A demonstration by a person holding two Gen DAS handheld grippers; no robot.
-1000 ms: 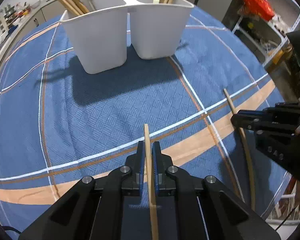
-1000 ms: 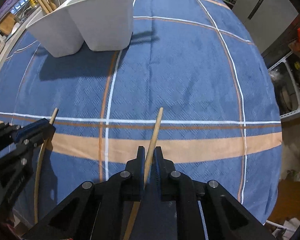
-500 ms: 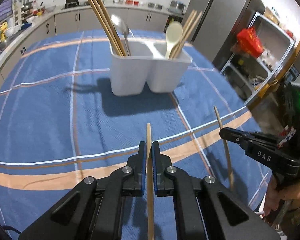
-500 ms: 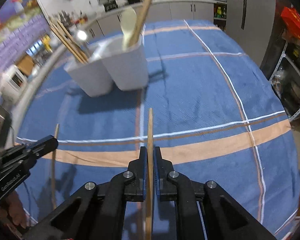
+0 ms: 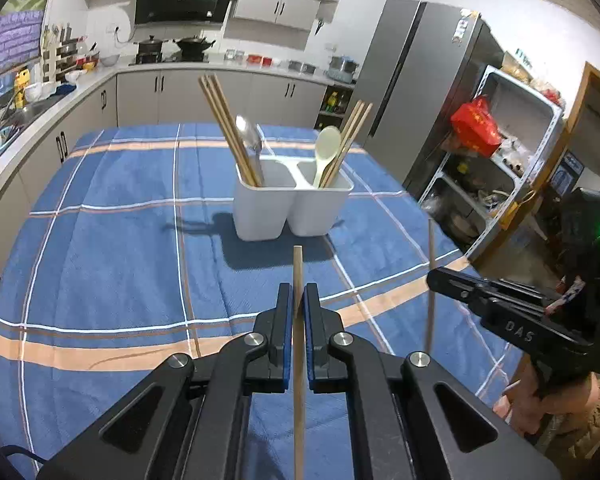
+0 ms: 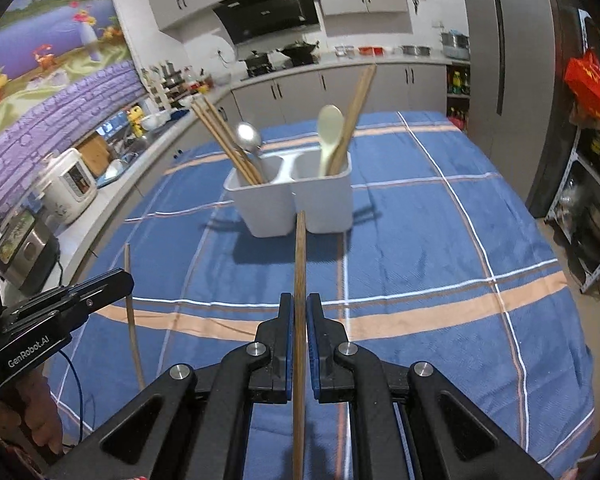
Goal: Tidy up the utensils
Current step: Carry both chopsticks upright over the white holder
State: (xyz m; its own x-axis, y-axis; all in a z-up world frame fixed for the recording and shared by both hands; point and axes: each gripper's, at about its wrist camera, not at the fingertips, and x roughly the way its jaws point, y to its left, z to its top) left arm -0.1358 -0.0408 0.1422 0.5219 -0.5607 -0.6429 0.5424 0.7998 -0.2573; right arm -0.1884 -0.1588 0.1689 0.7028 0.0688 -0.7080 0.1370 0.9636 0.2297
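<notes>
A wooden chopstick (image 5: 299, 320) is clamped between the fingers (image 5: 285, 320) of the left gripper (image 5: 296, 300), which are pressed together on its shaft. Its tip projects a little way beyond the fingertips and points toward the white utensil holder (image 5: 292, 208); its long axis runs straight away from the camera, and the rest of the shaft passes back under the lens.

A second, darker chopstick (image 6: 300, 300) is gripped the same way by the right gripper (image 6: 299, 312), whose fingers (image 6: 314, 320) are closed on it. A longer length projects forward here, and its tip is seen just before the gap between the holder's two compartments. From the left wrist view it is seen standing nearly upright in the air.

The holder stands on the bench, which is covered by a blue striped cloth (image 5: 120, 240), well apart from both grippers. Chopsticks and a metal spoon (image 5: 249, 138) lean in its left compartment, a pale spoon (image 5: 326, 148) and chopsticks in its right.
</notes>
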